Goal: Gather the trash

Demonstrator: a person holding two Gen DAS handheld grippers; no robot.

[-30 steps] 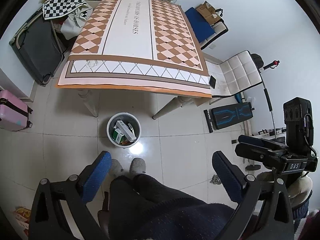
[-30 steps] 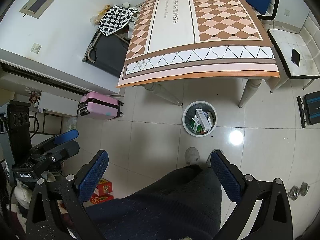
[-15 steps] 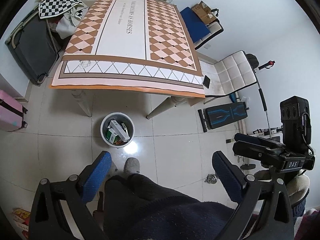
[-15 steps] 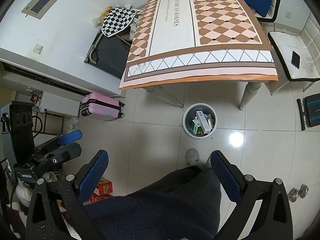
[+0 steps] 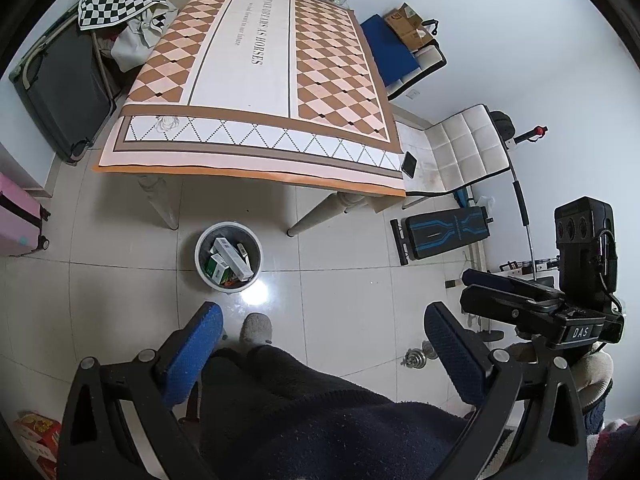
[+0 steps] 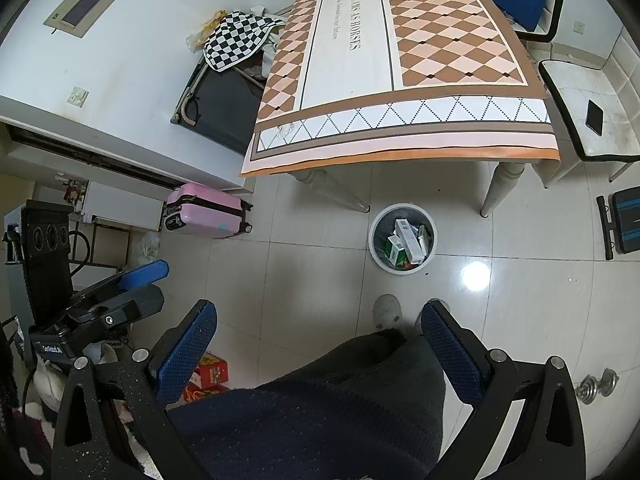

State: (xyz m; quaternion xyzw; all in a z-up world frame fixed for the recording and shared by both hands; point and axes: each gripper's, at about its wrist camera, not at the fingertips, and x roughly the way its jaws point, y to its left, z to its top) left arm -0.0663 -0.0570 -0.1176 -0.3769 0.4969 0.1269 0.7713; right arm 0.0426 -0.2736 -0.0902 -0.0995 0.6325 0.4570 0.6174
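Fingers of both the left gripper (image 5: 320, 344) and right gripper (image 6: 320, 336) stay spread and empty, drifting slightly back from the round white wastebasket (image 5: 228, 257), already holding cartons, suggesting collection is done.

left claw (image 5: 320, 354): jaws wide apart, empty, held high, angled down | right claw (image 6: 320, 350): jaws wide apart, empty, same pose | person's dark-trousered leg (image 5: 304, 408) below
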